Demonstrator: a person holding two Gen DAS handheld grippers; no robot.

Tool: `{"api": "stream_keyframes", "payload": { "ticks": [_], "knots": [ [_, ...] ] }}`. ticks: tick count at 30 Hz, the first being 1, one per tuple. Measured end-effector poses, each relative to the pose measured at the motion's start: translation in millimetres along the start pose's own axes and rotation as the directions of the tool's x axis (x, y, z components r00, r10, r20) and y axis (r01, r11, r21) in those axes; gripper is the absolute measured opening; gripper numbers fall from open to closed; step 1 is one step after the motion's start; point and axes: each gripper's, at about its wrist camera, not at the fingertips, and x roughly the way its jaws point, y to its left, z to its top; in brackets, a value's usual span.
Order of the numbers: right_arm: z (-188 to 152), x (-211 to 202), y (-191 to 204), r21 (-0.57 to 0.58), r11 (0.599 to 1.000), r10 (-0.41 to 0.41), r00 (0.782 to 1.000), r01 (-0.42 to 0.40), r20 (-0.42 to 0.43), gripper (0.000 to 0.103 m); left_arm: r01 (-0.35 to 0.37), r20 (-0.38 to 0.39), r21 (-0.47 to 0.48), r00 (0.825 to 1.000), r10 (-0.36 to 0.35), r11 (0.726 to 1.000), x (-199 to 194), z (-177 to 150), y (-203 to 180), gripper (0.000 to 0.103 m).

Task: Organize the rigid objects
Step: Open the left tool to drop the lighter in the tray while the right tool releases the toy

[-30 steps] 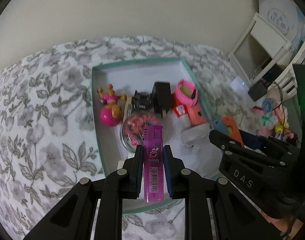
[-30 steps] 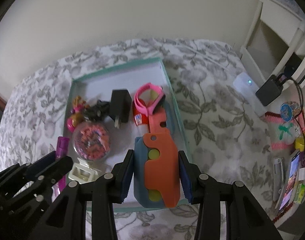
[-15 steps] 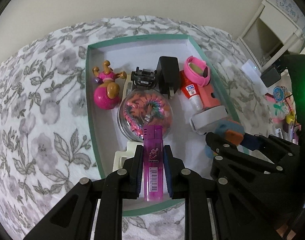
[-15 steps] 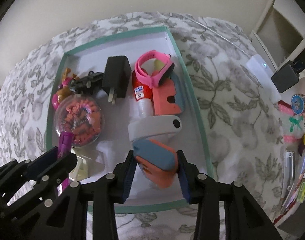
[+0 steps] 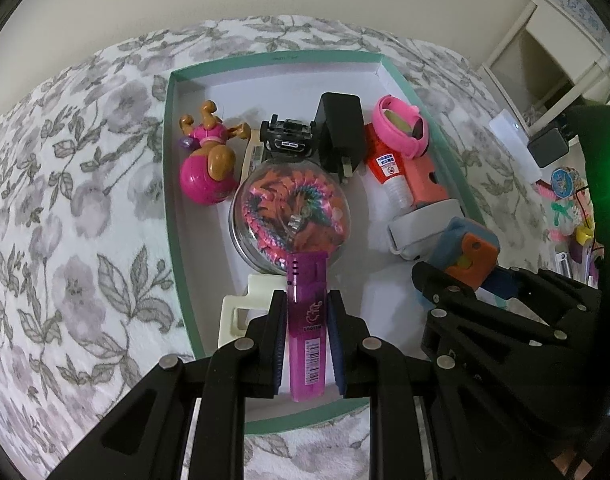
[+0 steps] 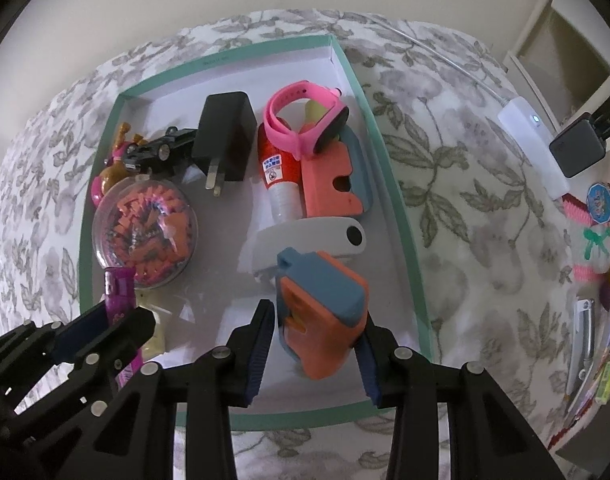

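The left gripper (image 5: 307,320) is clenched on a translucent purple lighter with a barcode label (image 5: 306,320), its two blue pads pressing the lighter's long sides; the lighter points away over the near left part of a shallow teal-rimmed cardboard box with a white floor (image 5: 173,184). The right gripper (image 6: 317,332) grasps a blue and orange plastic block toy (image 6: 321,312) between its pads, tilted, above the near right part of the same box, just near of a grey curved plastic piece (image 6: 305,236).

The box sits on a white cloth with a grey flower and leaf print (image 5: 65,220). Inside it, along the far side, lie a pink ball toy with a brown figure on top (image 5: 209,164), a small black toy car (image 5: 289,138), a black plug-in charger (image 5: 341,132), a red and white small bottle (image 6: 279,176), a pink wristwatch (image 6: 305,114) resting over the bottle's far end, and an orange foam-like block (image 6: 329,184) at the right wall. A clear round dome holding an orange and pink coiled toy (image 5: 291,212) sits in the middle left, with a cream plastic frame piece (image 5: 235,316) near of it, partly under the left gripper.
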Motion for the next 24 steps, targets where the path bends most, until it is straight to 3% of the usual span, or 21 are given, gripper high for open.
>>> {"api": "stream_keyframes", "payload": {
  "ticks": [2,7,16,24],
  "knots": [
    [-0.2,-1.5,-1.1,0.003,1.0,0.002,1.0,-0.002,0.001,0.042,0.004,0.005,-0.001,1.0,-0.004,1.0,-2.4,0.6,-0.7,0.022],
    [1.8,-5.0,-5.5,0.015,1.0,-0.006,1.0,0.006,0.003,0.042,0.017,0.007,-0.025,1.0,-0.017,1.0,-8.2,2.7,4.4,0.04],
    [8.7,-26.9,-1.8,-0.006,0.999,-0.033,0.998,0.033,0.046,0.043,0.083,0.065,-0.068,0.995,-0.079,0.994,-34.8,9.6,15.5,0.042],
    [16.1,-70.1,-0.9,-0.002,1.0,-0.031,0.987,0.032,0.155,0.043,0.077,0.139,-0.119,0.988,-0.06,0.99,-59.1,14.7,34.0,0.044]
  ]
}}
